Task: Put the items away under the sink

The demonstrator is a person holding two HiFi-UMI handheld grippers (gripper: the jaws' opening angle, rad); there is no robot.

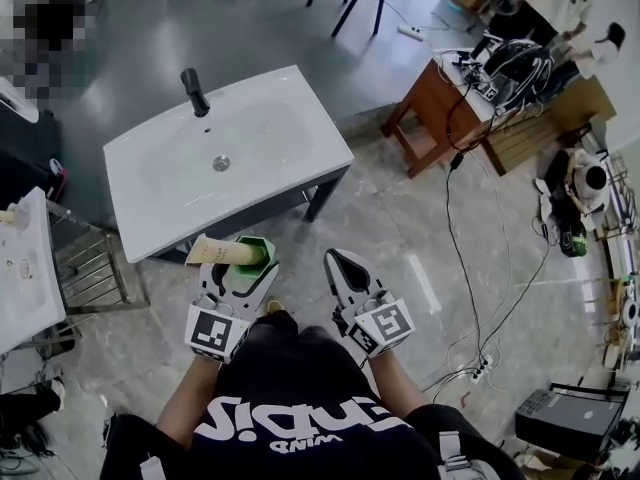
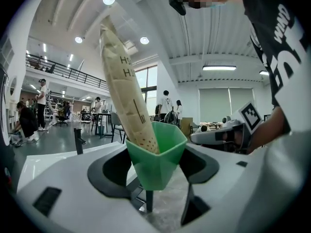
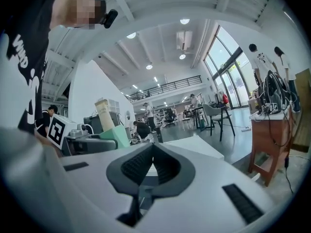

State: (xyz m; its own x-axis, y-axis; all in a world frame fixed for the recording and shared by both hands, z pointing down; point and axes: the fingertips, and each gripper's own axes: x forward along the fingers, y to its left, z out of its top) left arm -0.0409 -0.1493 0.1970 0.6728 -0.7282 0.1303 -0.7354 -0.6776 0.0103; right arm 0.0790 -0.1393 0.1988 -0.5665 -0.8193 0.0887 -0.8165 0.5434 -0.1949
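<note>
A green plastic cup [image 2: 156, 155] with a tall beige tube [image 2: 125, 89] standing in it sits between the jaws of my left gripper [image 2: 155, 166], which is shut on the cup's sides. In the head view the cup [image 1: 257, 251] and tube [image 1: 213, 253] are held just in front of the white sink [image 1: 270, 138] with its black tap [image 1: 195, 91]. My right gripper [image 1: 339, 260] hangs beside it to the right, jaws shut and holding nothing [image 3: 152, 148]. From the right gripper view the cup [image 3: 116, 135] shows at the left. The space under the sink is hidden.
A dark frame leg [image 1: 325, 193] holds up the sink. A wire rack [image 1: 95, 268] and another white basin [image 1: 25, 268] stand at the left. A wooden table [image 1: 440, 108] with gear is at the right, and black cables [image 1: 455, 248] trail across the floor.
</note>
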